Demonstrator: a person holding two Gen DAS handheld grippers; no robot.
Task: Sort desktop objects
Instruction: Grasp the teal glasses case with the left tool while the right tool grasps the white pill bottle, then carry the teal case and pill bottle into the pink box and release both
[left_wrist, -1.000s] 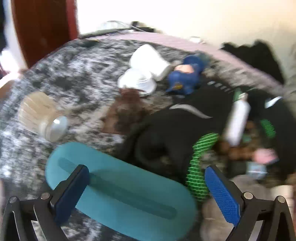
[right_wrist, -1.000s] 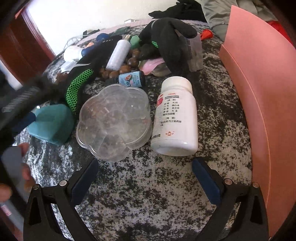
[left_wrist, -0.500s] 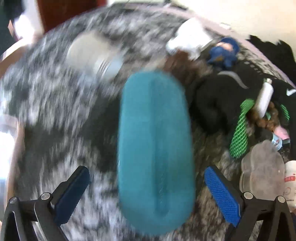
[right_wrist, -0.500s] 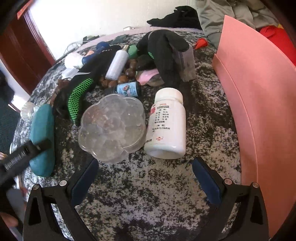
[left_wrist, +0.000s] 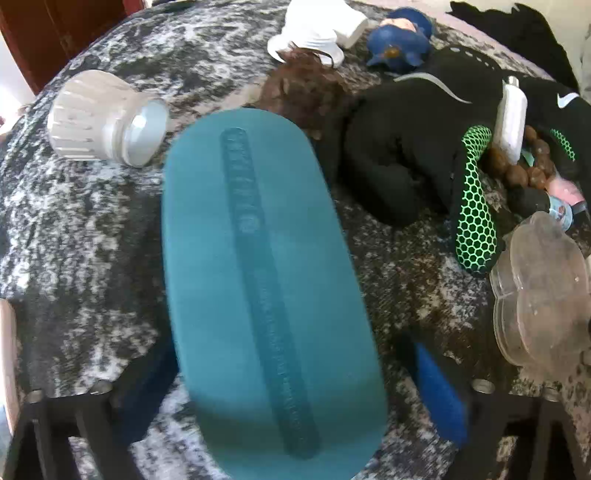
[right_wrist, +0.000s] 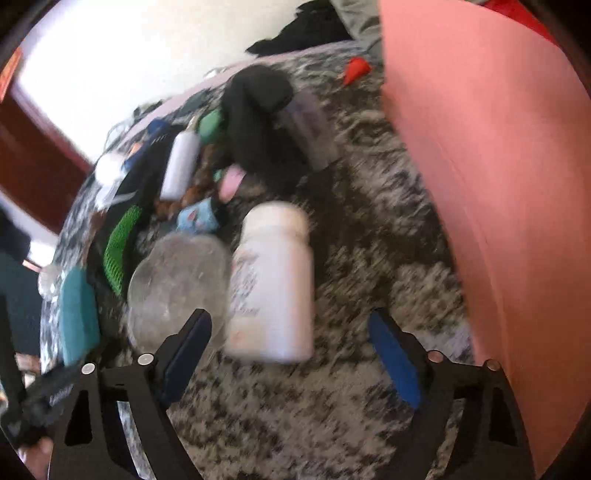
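A teal oval case lies on the grey mottled tabletop, lengthwise between the fingers of my open left gripper; the pads stand beside it, apart from it. It also shows at the left of the right wrist view. My open right gripper hovers just in front of a white pill bottle lying on its side. A clear flower-shaped box lies left of the bottle.
A pile holds a black glove with green mesh, brown beads, a white spray bottle, a blue doll and a white ribbed jar. A pink bin wall stands at the right.
My left gripper has swung round and closed in, so the teal case now lies lengthwise between its fingers. My right gripper has moved forward toward the pill bottle.
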